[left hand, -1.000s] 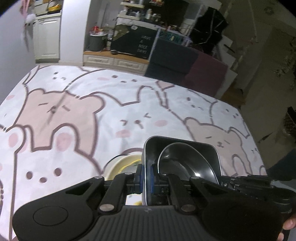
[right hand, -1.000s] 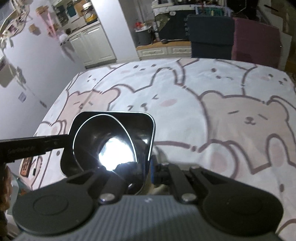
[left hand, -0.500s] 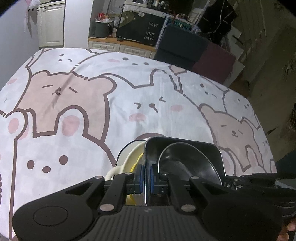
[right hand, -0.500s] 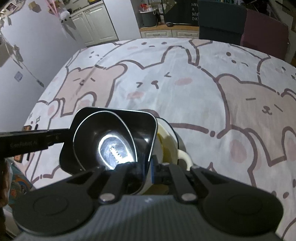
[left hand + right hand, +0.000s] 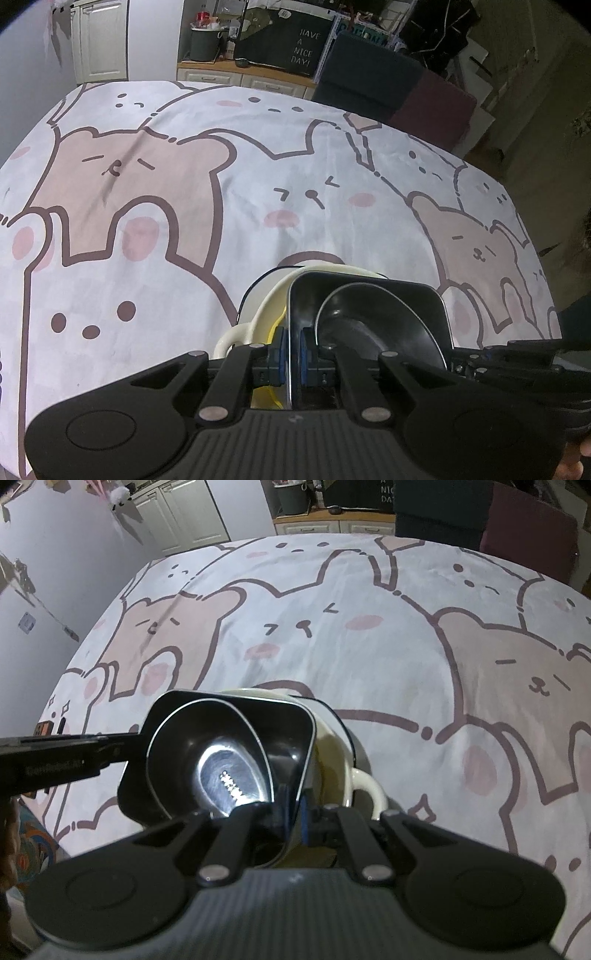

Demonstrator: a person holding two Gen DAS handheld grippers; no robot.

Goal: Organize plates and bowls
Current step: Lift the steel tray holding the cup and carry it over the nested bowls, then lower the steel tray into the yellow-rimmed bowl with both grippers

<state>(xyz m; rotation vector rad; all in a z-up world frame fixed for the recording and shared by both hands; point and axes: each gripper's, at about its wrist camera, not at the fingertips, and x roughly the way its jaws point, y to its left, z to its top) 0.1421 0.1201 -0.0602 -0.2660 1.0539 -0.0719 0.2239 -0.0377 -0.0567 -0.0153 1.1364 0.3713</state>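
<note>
A: Both tools are clamped on one dark square metal tray (image 5: pixel 402 295). The left tool (image 5: pixel 291 356) pinches its left wall, the right tool (image 5: pixel 295 814) its right wall, and a round steel bowl (image 5: pixel 221 764) sits inside.

B: And underneath?

A: A cream handled dish (image 5: pixel 258 314) on the bear-print worktop (image 5: pixel 184 240), near the front edge. The tray hangs tilted, just over it.

B: How will it handle?

A: Stiff and light, I'd judge, but thin polished walls look slippery. Grip opposite rims and keep level, or that loose bowl could slide.
</note>
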